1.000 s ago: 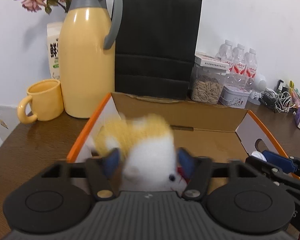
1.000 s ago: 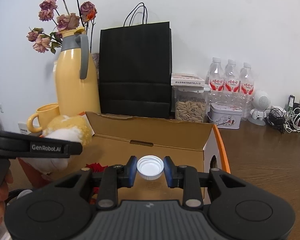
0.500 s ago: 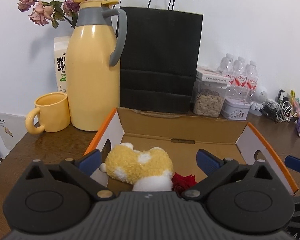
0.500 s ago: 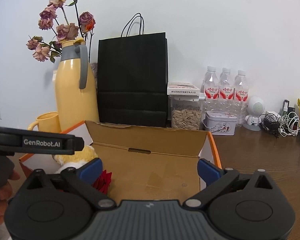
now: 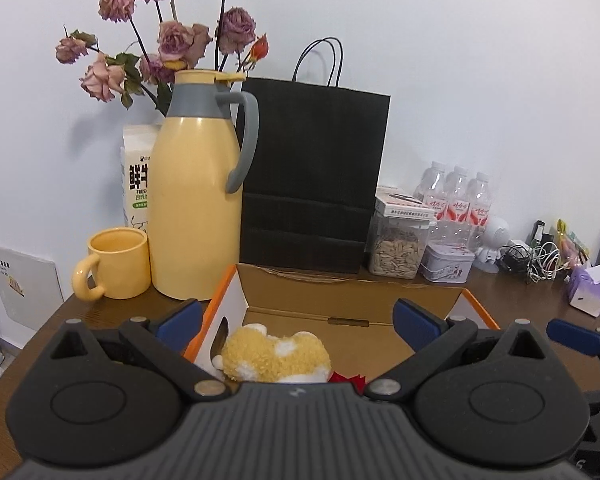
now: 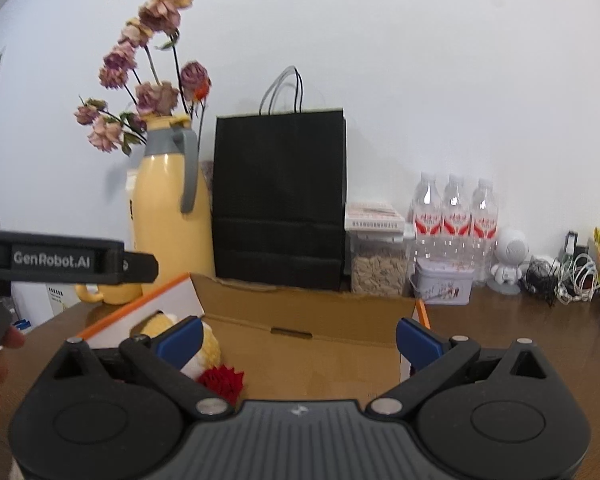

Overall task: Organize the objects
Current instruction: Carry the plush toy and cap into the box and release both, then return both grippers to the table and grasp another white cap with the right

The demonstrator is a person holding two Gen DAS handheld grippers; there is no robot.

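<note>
Both sets of fingers (image 5: 180, 322) (image 6: 180, 340) spread empty, fluffy yellow-and-white plush toy (image 5: 274, 356) lying in cardboard box (image 5: 340, 300)

Plain white wall (image 5: 460, 60), dark wooden table (image 6: 500, 340) — soft, even light

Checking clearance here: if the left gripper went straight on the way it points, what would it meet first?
Probably the far wall of the cardboard box, passing over the plush toy; the left gripper is open and empty. Depth is unclear.
</note>
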